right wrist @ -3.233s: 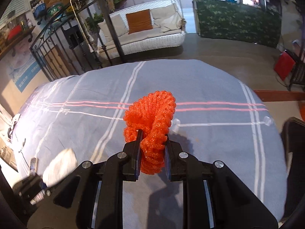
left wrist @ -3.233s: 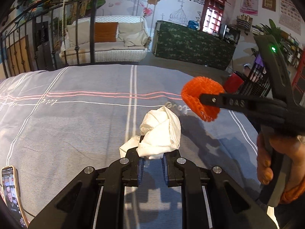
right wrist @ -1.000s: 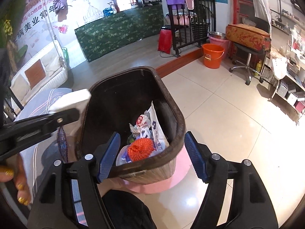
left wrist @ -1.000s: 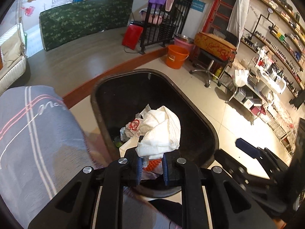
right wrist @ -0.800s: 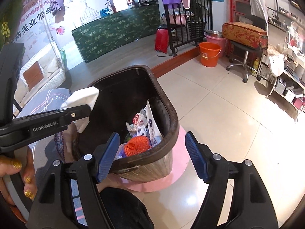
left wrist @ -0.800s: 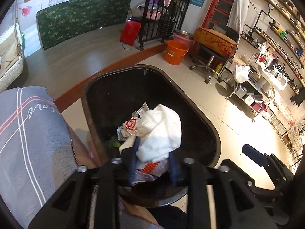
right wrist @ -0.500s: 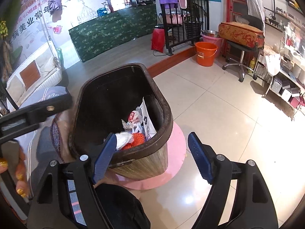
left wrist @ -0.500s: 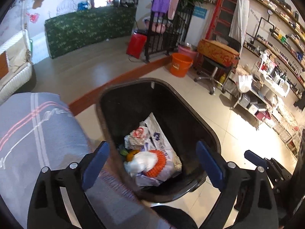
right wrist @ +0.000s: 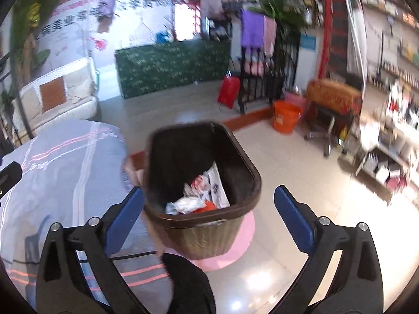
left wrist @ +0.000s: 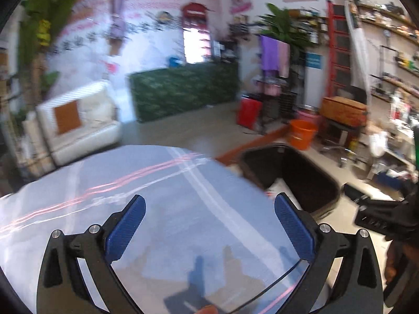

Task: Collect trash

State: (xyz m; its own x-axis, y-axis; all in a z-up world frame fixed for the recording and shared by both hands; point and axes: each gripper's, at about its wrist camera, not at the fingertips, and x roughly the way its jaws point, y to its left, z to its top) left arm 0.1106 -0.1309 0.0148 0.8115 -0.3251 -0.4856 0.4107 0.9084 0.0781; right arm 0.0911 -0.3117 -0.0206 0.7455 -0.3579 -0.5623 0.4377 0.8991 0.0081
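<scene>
Motion blur smears the left wrist view: wall posters, the sofa (left wrist: pixel 78 120) and the striped bedcover (left wrist: pixel 162 209) lose their detail. The trash bin (left wrist: pixel 288 180) there shows only its dark rim and inside. In the right wrist view, the bin's near wall hides its lower contents (right wrist: pixel 199 196).

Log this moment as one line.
left gripper: opening, empty | right gripper: opening, empty | white wad, orange net: in bin
</scene>
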